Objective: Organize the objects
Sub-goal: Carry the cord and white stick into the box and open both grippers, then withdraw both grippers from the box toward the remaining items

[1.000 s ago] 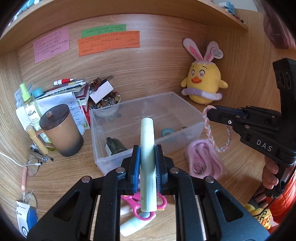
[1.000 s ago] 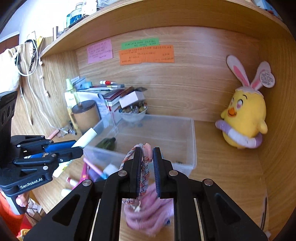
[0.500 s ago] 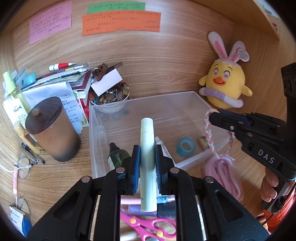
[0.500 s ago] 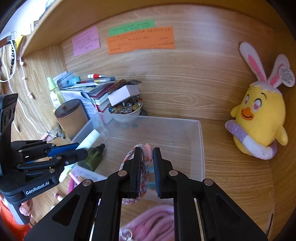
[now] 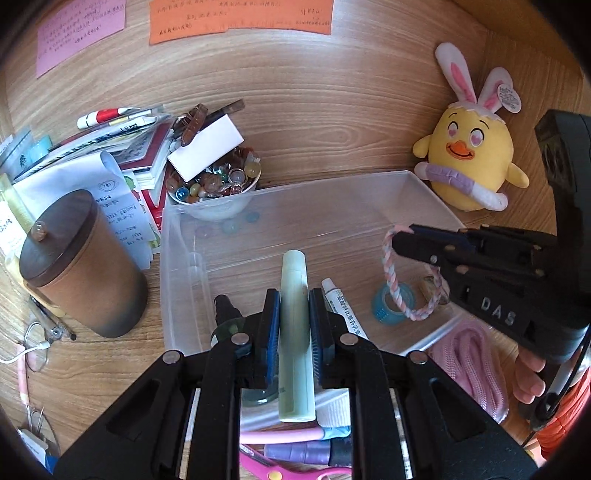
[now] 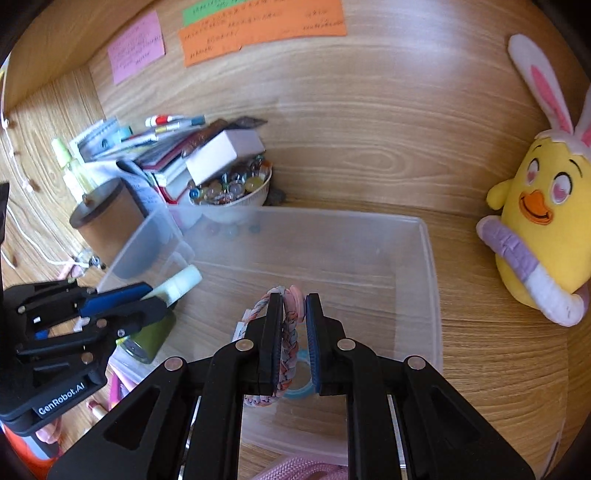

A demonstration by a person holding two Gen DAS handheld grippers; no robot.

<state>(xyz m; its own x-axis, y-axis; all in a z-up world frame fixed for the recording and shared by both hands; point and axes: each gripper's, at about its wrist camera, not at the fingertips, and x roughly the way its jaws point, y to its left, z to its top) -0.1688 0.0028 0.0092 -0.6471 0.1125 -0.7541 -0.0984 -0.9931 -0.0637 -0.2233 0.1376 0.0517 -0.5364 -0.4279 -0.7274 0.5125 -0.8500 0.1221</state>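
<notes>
Right gripper [image 6: 290, 314] clamps braided bracelet [image 6: 290, 332] above clear bin [image 6: 430, 266]. Left gripper [image 6: 147, 299], off to its left, pinches pale green tube [image 6: 181, 282].

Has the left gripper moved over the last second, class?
Yes. The left gripper, shut on the pale green tube, advanced over the clear bin.

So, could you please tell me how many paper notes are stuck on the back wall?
3: a pink note at the left, a green note at the top edge, mostly cut off, and an orange note just below it. More may lie outside the frame.
</notes>
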